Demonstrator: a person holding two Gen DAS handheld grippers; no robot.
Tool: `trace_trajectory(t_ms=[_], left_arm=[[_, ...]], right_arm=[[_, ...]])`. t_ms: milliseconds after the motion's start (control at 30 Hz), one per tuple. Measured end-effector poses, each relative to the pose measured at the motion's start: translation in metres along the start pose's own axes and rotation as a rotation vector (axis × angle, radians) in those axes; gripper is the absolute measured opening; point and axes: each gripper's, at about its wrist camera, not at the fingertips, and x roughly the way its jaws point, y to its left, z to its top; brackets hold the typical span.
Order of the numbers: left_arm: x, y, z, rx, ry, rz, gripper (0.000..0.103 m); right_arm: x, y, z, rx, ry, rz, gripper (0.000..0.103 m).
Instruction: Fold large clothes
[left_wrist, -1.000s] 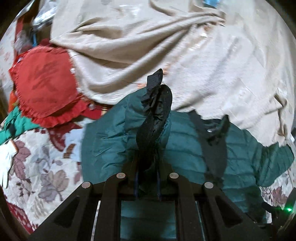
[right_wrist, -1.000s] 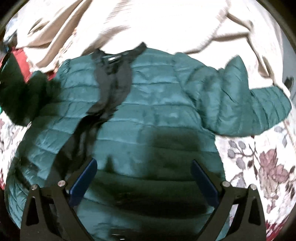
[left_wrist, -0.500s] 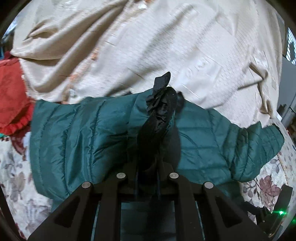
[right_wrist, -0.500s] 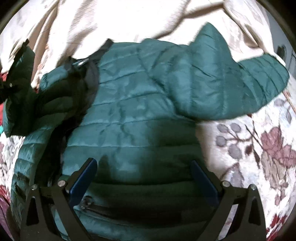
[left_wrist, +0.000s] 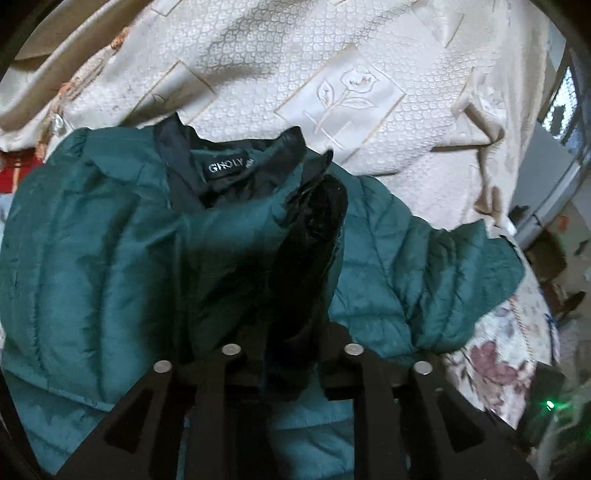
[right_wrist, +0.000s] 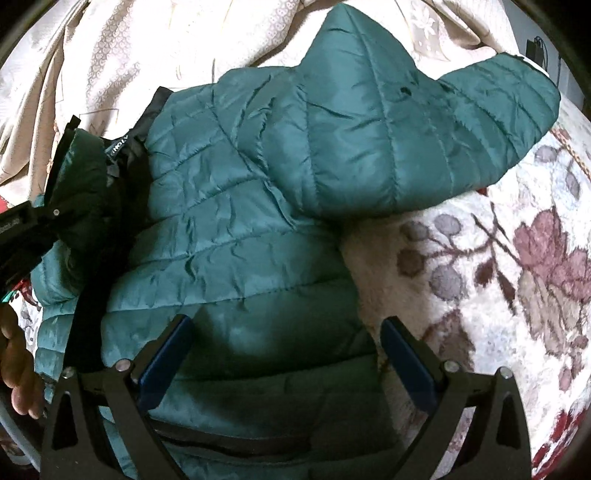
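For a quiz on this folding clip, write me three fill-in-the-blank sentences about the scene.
1. The quilted jacket is ___ in colour.
2. The left gripper is pinching the jacket's ___ cuff.
3. The right gripper hovers over the jacket with its jaws ___.
Missing words: green; black; open

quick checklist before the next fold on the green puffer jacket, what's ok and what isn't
1. Left tool grips the jacket's black-trimmed edge: ok; its jaws have just been opening slightly, with fabric between them.
2. Right tool open and empty above the jacket body: ok.
3. Left half folded over the middle: ok; it is brought in toward the collar label.
4. Right sleeve tucked in: not ok; it sticks out over the cream bedspread and floral blanket.
5. Jacket lying flat: not ok; the surface is wrinkled.
6. Zipper closed: cannot tell.
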Motion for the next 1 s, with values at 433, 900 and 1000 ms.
trace_trajectory(t_ms=[433,900,1000], left_arm=[[-0.112,0.085,-0.007,-0.041,-0.127,0.014,0.039],[-0.103,0.184,-0.035,-0.198,-0.09,0.243,0.039],[-0.099,0.187,-0.036,-0.202,-0.082,0.254,0.039]], right_arm=[[-0.015,0.024,0.001,-0.016,-0.087,0.041,0.103],[0.014,0.094,0.047,-0.197,-0.092,-0.001,0.102],[0.055,0.097,0.059,-0.153,-0.01,0.066,0.06]])
